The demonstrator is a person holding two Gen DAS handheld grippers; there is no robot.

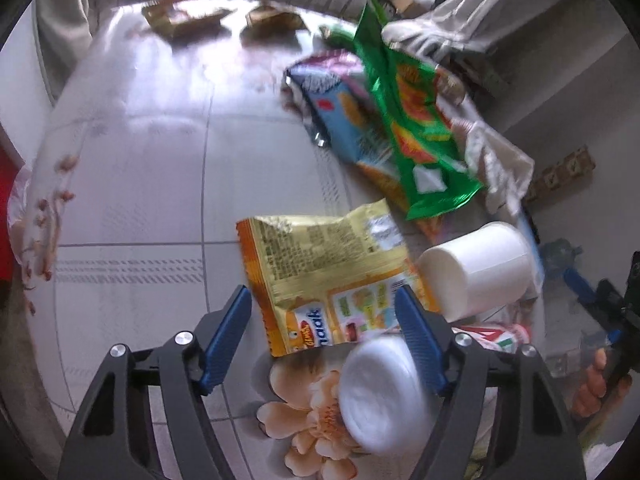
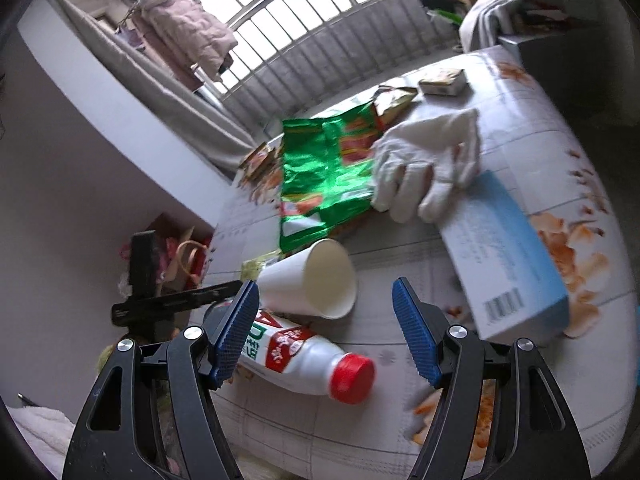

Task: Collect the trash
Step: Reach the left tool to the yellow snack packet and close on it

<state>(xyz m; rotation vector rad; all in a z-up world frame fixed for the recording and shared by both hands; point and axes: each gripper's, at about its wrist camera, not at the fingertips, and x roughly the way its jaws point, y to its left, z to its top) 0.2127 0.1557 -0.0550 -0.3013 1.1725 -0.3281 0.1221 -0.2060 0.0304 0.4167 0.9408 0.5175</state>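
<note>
Paper cup [image 2: 320,280] on its side — empty.

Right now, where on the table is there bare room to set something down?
Bare cloth fills the stretch left of the gold packet, up to the two brown wrappers at the far edge. In the right wrist view, a smaller free strip lies between the cup and blue box. It is crowded around the green bag, glove and bottle.
</note>
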